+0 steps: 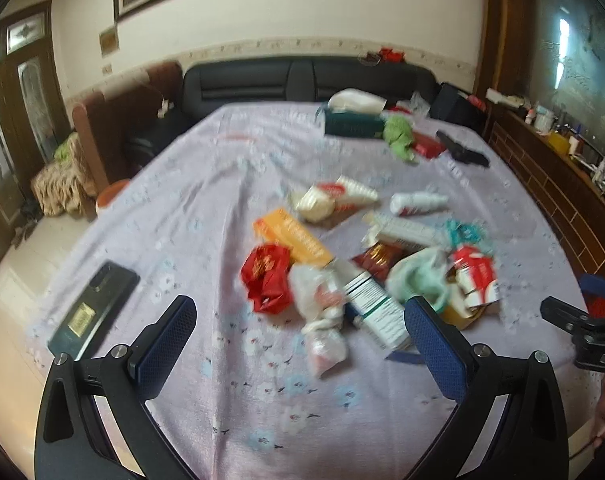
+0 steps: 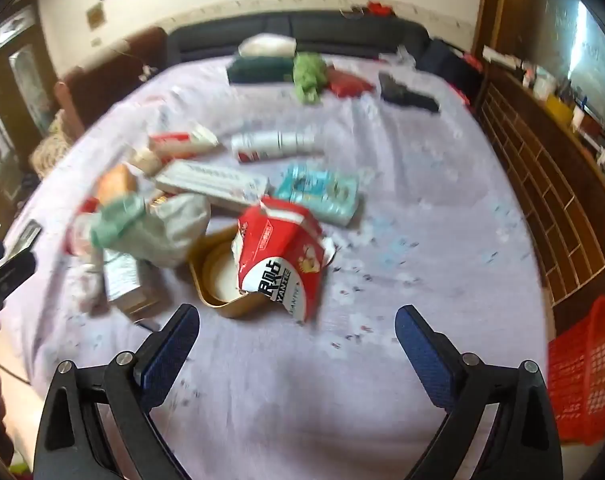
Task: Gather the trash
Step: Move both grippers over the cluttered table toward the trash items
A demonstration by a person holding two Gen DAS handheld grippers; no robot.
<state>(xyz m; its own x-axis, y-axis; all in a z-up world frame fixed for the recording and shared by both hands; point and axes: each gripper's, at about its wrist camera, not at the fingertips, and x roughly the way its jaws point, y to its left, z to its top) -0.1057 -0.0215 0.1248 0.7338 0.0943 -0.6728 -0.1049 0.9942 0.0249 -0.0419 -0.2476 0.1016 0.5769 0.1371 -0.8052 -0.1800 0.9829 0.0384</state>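
A heap of trash lies on a lilac flowered bed cover (image 1: pixel 206 208). In the left wrist view my left gripper (image 1: pixel 300 320) is open above the near edge of the heap, with a crumpled red packet (image 1: pixel 267 276), a clear plastic wrapper (image 1: pixel 318 304) and a white-green box (image 1: pixel 376 312) just ahead; nothing is between its fingers. In the right wrist view my right gripper (image 2: pixel 298 328) is open and empty, just short of a torn red-and-white carton (image 2: pixel 280 252) that leans on a gold tin (image 2: pixel 222 276). A pale green bag (image 2: pixel 142 220) lies to the left.
A red plastic basket (image 2: pixel 586 372) stands beside the bed at the right. A black phone (image 1: pixel 96 304) lies at the left edge of the cover. Further back are a green cloth (image 1: pixel 398 136), a dark tissue box (image 1: pixel 354 124) and a black sofa (image 1: pixel 302 80). A wooden cabinet (image 2: pixel 542 184) runs along the right.
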